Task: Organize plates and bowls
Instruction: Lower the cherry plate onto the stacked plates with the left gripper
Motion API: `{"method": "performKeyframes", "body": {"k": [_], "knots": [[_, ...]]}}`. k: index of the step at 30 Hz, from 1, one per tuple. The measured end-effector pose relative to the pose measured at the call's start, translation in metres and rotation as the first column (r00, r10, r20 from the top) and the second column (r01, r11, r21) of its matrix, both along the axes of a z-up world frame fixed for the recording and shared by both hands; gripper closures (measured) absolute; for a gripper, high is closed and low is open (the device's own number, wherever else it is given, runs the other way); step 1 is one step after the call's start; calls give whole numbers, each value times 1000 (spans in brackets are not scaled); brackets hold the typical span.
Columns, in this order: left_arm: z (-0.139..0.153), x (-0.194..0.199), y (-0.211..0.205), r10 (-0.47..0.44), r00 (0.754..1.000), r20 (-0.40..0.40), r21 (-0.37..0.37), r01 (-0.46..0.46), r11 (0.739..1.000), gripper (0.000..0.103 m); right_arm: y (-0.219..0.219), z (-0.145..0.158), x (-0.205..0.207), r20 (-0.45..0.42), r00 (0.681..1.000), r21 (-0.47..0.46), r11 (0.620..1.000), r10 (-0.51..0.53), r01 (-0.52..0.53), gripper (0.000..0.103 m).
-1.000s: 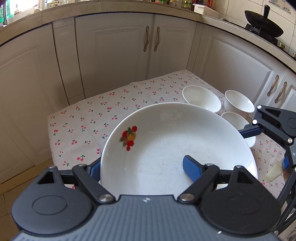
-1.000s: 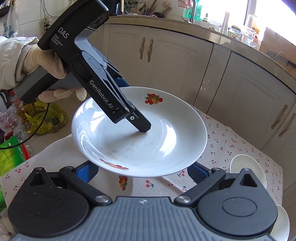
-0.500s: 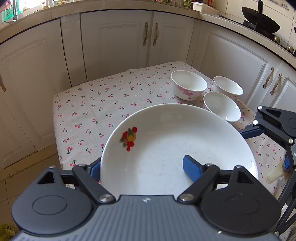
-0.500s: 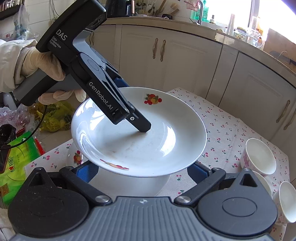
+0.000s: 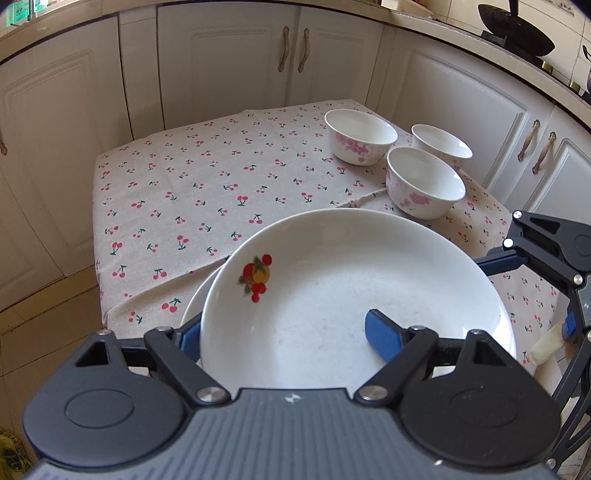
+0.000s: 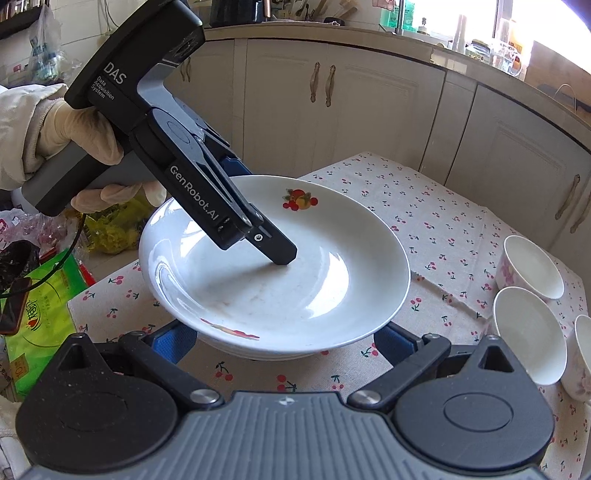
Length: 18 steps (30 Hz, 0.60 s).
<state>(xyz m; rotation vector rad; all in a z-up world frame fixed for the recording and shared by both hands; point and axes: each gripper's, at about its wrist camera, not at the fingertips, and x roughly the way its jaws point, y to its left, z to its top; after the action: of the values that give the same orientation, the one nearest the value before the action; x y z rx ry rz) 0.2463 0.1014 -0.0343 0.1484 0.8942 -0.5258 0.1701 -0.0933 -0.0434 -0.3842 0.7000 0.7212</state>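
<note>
My left claw [image 5: 286,332] was clamped on the near rim of the white plate [image 5: 351,288]. One blue pad [image 5: 384,336] pressed inside the dish; the other finger sat outside and under the rim, left of the plate's fruit print. From the right wrist view, the same claw came down onto the plate from the upper left, held by a gloved hand [image 6: 85,133] in a pale sleeve.

My right claw [image 6: 282,341] sat low at the plate's opposite edge, jaws spread wide. Both blue tips ran under the plate's rim. I could not tell whether they pressed on anything, so the grip state was unclear.

The plate was level, over the near corner of the desk [image 5: 184,192], which had a cherry-print cloth. A second white plate [image 5: 192,306] lay directly beneath it, showing only a sliver of rim at the left. I could not tell whether the two touched.

A green packet [image 6: 40,314] lay left of the plate in the right wrist view, off the desk.

In the left wrist view, three white bowls with pink flowers stood upright beyond the plate, to its right. The closest bowl [image 5: 424,182] was just past the plate's far rim. The left bowl [image 5: 360,142] and the right bowl [image 5: 441,146] stood behind it, the three close together.

Farther beyond the plate were cream cabinet doors [image 5: 229,74]. A black wok [image 5: 517,33] sat on the worktop at far right.
</note>
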Motion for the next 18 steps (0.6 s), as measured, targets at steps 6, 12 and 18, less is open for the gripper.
{"method": "performKeyframes", "body": {"k": [6, 12, 18], "knots": [[-7, -1, -1, -5, 1000, -22, -10, 5, 1000, 17, -1, -4, -3, -17, 1000, -5, 1000, -11, 11, 0], [-14, 0, -1, -15, 999, -50, -13, 14, 1000, 17, 0, -7, -4, -25, 999, -36, 999, -21, 20, 0], [-18, 4, 3, -8, 997, -74, -26, 6, 1000, 17, 2, -8, -3, -26, 999, -51, 999, -19, 18, 0]]}}
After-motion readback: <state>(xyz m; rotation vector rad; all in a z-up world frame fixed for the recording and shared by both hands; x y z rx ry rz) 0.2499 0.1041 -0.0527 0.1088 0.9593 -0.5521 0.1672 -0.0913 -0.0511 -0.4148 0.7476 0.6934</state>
